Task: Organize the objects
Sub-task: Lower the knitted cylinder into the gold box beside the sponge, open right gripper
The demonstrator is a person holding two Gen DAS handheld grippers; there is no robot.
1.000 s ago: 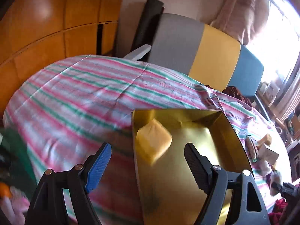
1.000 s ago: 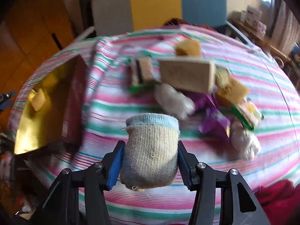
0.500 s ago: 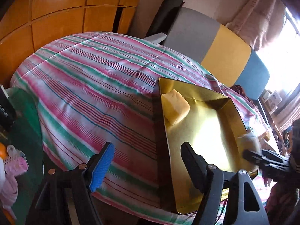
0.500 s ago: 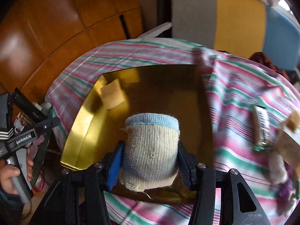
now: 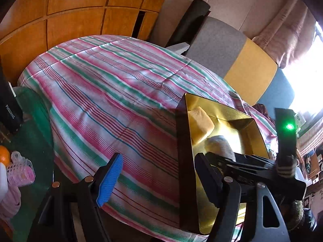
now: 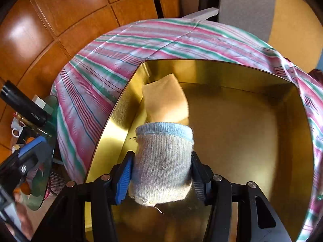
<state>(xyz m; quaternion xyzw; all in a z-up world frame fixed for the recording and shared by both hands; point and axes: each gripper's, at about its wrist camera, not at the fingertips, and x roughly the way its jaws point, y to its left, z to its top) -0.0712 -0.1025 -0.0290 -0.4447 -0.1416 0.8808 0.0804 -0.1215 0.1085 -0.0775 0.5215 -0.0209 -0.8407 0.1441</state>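
Striped cloth point(image 5: 113, 92) over table, wood panels behind. Left gripper point(image 5: 159, 179): jaws wide apart, empty, straddling the near left wall of the gold box point(image 5: 240, 117). Box holds a yellow sponge point(image 6: 165, 100) at its far left corner. Right gripper point(image 6: 161, 173): clamped on a rolled sock point(image 6: 163, 161), held over the box just before the sponge.

Rolled grey sock point(image 6: 162, 161) with blue cuff, upright above gold tray point(image 6: 252, 133), yellow sponge point(image 6: 165, 100) inside
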